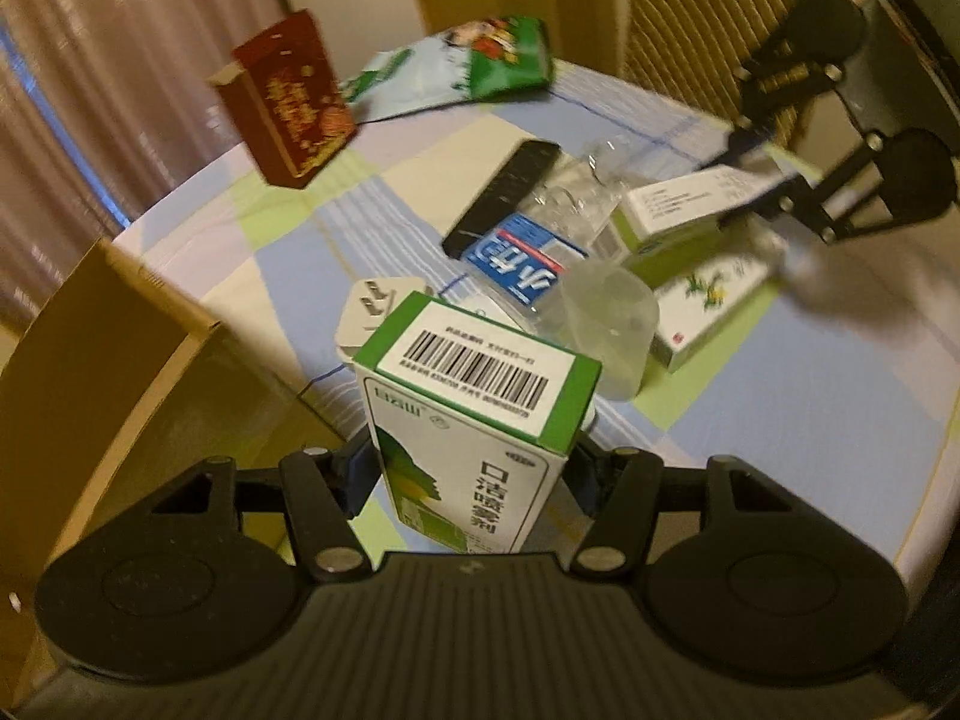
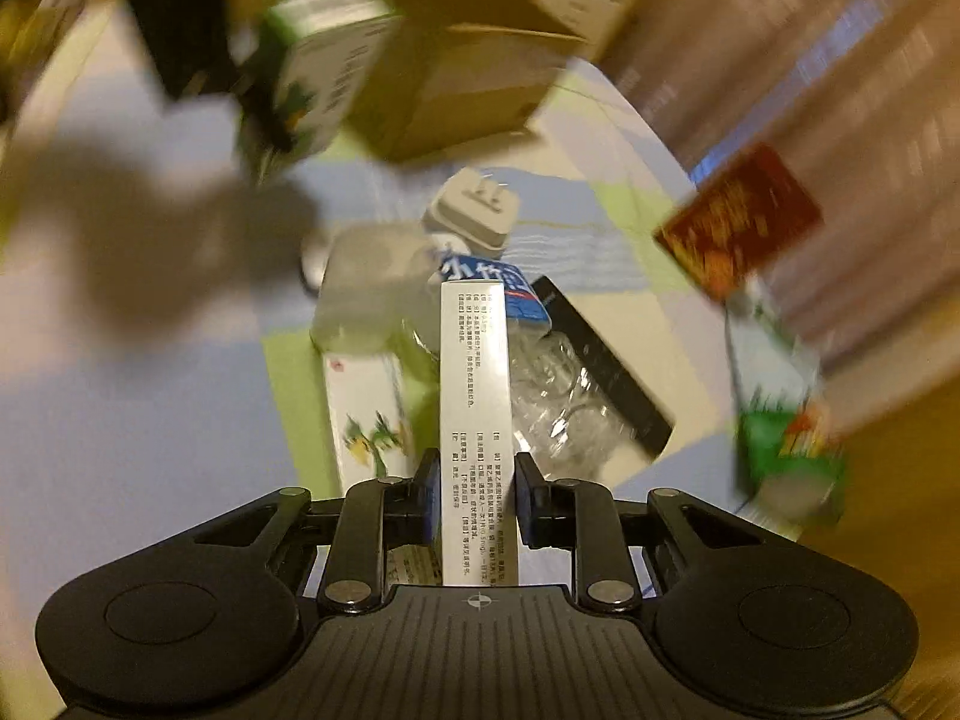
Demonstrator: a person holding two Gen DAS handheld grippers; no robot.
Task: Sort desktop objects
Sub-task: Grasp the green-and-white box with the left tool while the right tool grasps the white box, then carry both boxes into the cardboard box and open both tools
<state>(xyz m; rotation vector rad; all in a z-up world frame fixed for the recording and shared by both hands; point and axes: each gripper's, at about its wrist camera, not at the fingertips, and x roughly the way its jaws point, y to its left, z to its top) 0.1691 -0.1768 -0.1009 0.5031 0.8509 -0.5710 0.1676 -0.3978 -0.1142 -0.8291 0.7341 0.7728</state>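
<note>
**Both grippers loaded over the cluttered table**

Holding a tall green-and-white carton with a barcode on its top face (image 1: 480,414), the left gripper (image 1: 474,480) has its blue-padded jaws pressed on the carton's two sides. Carton stands upright in the grasp, raised above the table covered in a pastel patchwork cloth (image 1: 780,420).

Right gripper (image 2: 475,501) clenched on a narrow white carton printed with small text (image 2: 477,420); pads bear on both long faces, carton running straight out along the fingers. In the left wrist view the same gripper shows at upper right, blurred, with the white carton in it.

On the cloth beneath, bunched together:
- flat white box with a yellow flower print (image 2: 369,420), just beside the held white carton
- crushed clear plastic bottle with a blue label (image 1: 528,270), lying on its side
- black slab-shaped remote control (image 1: 504,192), touching the bottle
- white plug adapter with metal prongs (image 1: 375,312), behind the green carton

Well apart, at the far edge: dark red box with gold print (image 1: 288,102), standing tilted; green-and-white snack bag (image 1: 462,63) lying flat beside it.

Open brown cardboard box (image 1: 96,360) at the table's left edge. Right wrist view heavily motion-blurred around its rim.
</note>
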